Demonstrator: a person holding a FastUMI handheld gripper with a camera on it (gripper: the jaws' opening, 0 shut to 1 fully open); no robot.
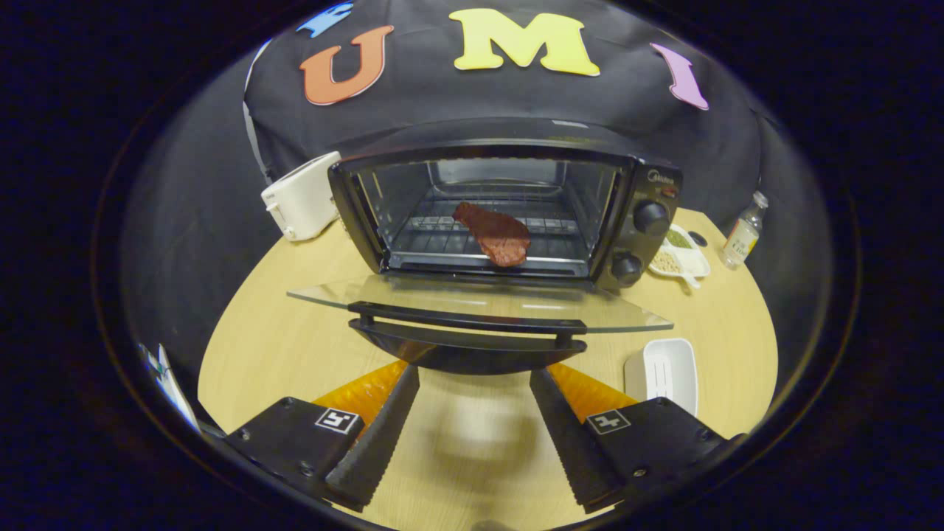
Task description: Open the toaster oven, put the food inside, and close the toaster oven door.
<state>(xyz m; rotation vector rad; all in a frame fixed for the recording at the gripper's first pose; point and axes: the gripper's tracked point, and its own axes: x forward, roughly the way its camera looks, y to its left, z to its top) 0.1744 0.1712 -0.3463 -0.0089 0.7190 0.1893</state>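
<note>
The counter [280, 346] carries the toaster oven [509, 214], its glass door [479, 302] folded down flat, the front edge just above the spread fingers of the empty hand-held gripper [472, 383]. The meat [495, 234] lies on the oven rack's front edge.

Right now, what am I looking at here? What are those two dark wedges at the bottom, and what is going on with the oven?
The camera rides on a hand-held gripper and looks forward along its two fingers; those are the wedges. They stand apart, open, holding nothing.

Just ahead of them is a toaster oven on a round wooden table. Its glass door is folded down flat, with the handle nearest the fingers. A piece of meat already lies on the rack inside, so only closing the door seems left.

Beside the oven sit a white toaster, a dish of grains, a small bottle and a white tray.
</note>
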